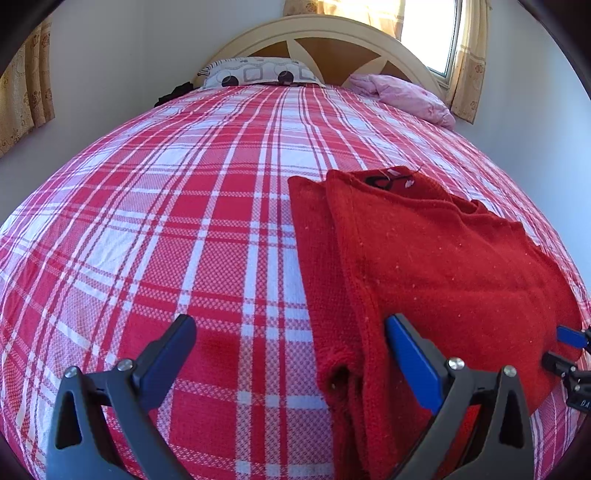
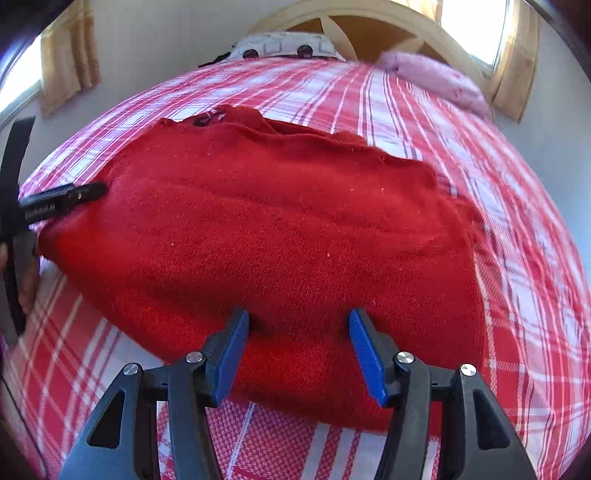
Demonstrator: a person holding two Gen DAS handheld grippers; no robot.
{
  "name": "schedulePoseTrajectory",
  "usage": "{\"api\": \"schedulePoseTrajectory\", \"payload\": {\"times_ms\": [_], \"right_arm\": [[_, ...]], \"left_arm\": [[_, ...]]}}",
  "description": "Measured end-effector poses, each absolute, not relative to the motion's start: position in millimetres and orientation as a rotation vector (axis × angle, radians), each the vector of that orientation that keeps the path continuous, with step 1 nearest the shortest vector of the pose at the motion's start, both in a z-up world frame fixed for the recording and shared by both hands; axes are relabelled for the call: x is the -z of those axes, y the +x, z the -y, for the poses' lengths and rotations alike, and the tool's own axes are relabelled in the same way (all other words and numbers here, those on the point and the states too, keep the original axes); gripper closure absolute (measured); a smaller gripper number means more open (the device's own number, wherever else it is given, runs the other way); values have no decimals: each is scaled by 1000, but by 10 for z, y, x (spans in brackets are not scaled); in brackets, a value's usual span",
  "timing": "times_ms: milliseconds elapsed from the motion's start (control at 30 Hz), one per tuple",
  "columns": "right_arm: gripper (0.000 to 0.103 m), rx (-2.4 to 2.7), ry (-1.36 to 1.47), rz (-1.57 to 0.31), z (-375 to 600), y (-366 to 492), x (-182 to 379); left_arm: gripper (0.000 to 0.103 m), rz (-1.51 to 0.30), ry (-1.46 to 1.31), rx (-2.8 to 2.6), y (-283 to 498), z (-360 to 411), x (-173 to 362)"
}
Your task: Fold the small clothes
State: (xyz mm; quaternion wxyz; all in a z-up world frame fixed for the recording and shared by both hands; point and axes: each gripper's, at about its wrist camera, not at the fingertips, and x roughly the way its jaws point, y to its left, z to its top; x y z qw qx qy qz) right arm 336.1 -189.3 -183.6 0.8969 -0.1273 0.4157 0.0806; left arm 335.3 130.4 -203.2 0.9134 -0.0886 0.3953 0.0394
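Note:
A red knitted sweater [image 1: 443, 266] lies folded on the red-and-white plaid bed cover [image 1: 184, 221], with a black neck label at its far end. My left gripper [image 1: 291, 328] is open wide at the sweater's near left corner. Its right finger [image 1: 406, 347] rests on the knit and its left finger is over bare cover. In the right wrist view the sweater [image 2: 277, 229] fills the middle. My right gripper [image 2: 299, 321] stands open at its near edge, pads apart, the knit bulging between them unpinched. The left gripper [image 2: 88, 192] touches the sweater's left side, and the right gripper [image 1: 557, 347] shows at the picture's right edge.
A patterned pillow [image 1: 255, 74] and a crumpled pink cloth [image 1: 406, 96] lie at the head of the bed below a curved wooden headboard [image 1: 332, 33]. Curtains [image 1: 22, 92] hang on the left wall and beside a bright window [image 1: 428, 33]. A hand [image 2: 26, 284] shows at far left.

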Motion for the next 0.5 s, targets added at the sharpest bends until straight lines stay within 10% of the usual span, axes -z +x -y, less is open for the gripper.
{"api": "schedulePoseTrajectory", "payload": {"times_ms": [500], "right_arm": [[45, -339, -202, -811, 876, 3395, 1767]], "left_arm": [[0, -794, -258, -54, 3290, -1409, 2015]]}}
